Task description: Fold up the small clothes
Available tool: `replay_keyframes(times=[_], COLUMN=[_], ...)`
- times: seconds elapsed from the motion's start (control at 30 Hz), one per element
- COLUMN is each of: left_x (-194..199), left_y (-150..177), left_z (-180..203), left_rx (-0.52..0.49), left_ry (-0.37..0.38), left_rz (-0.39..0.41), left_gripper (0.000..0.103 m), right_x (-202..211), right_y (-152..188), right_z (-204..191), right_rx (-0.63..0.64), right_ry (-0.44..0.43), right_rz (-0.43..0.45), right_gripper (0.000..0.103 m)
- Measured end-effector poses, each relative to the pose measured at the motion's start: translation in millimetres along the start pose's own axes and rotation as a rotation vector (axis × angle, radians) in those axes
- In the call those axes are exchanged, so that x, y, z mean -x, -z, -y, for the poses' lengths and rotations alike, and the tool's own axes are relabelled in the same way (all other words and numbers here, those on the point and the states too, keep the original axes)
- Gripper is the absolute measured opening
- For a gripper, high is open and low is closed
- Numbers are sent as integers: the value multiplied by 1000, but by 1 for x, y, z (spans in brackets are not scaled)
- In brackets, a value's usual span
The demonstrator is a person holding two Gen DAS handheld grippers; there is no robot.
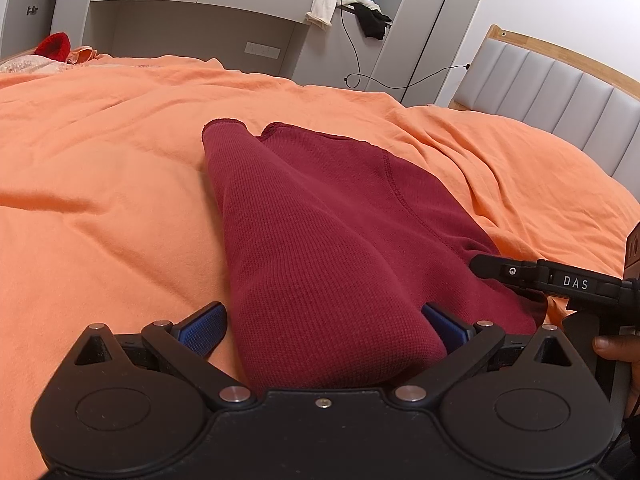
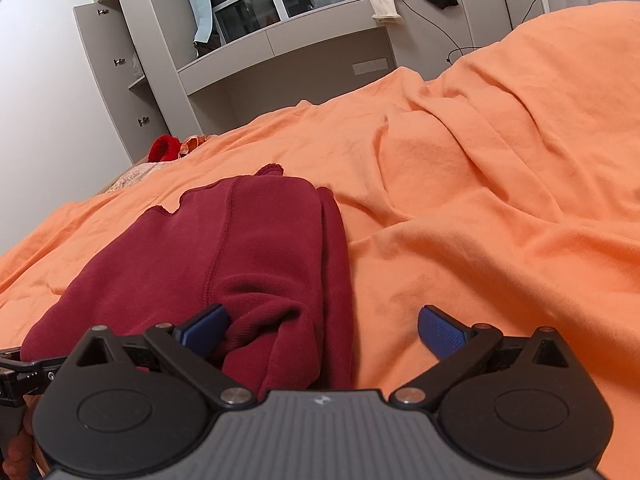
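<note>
A dark red knit garment [image 1: 320,232] lies folded lengthwise on the orange bedsheet [image 1: 100,160]. My left gripper [image 1: 326,326] is open, its blue pads on either side of the garment's near left end. My right gripper [image 2: 322,328] is open, its blue pads straddling the garment's [image 2: 224,248] near right corner, where the fabric bunches up. The right gripper's body also shows at the right edge of the left wrist view [image 1: 560,280], beside the garment's hem.
The orange sheet [image 2: 480,200] is wrinkled, with ridges to the right. A grey padded headboard [image 1: 560,92] stands at the right. A grey desk unit [image 1: 192,20] with draped clothes [image 1: 348,4] and a cable stands beyond the bed. A red item [image 1: 54,45] lies at the far left.
</note>
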State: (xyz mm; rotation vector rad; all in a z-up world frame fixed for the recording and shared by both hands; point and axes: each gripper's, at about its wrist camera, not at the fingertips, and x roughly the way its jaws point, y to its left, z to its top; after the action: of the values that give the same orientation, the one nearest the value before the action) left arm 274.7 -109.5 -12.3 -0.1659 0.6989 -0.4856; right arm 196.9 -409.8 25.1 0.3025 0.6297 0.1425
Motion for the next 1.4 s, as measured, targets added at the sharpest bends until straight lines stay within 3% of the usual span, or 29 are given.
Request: replay_keyframes(times=[0.37, 0.67, 0.77, 0.83, 0.97, 1.1, 1.27, 1.4], left_x=[0, 0, -1, -1, -3, -3, -5, -5], left_y=[0, 0, 0, 0, 0, 0, 1, 2], left_z=[1, 1, 1, 1, 4, 5, 9, 10], left_rx=[-1, -4, -6, -8, -14, -19, -31, -44], left_ry=[-2, -5, -6, -8, -16, -21, -26, -21], left_rz=[2, 3, 3, 3, 5, 4, 6, 13], left_gripper=[102, 102, 102, 102, 102, 103, 102, 102], right_x=[0, -4, -12, -19, -23, -16, 9, -4], right_y=[-5, -22, -28, -31, -30, -27, -28, -26], right_z=[-1, -11, -17, -19, -21, -27, -39, -28], right_rx=[-26, -84, -64, -56, -29, 29, 94, 47], right_ry=[-2, -42, -27, 2, 28, 44, 45, 64], right_rz=[-13, 40, 53, 46, 44, 71, 154, 87], right_gripper=[103, 102, 86, 64, 45, 15, 12, 12])
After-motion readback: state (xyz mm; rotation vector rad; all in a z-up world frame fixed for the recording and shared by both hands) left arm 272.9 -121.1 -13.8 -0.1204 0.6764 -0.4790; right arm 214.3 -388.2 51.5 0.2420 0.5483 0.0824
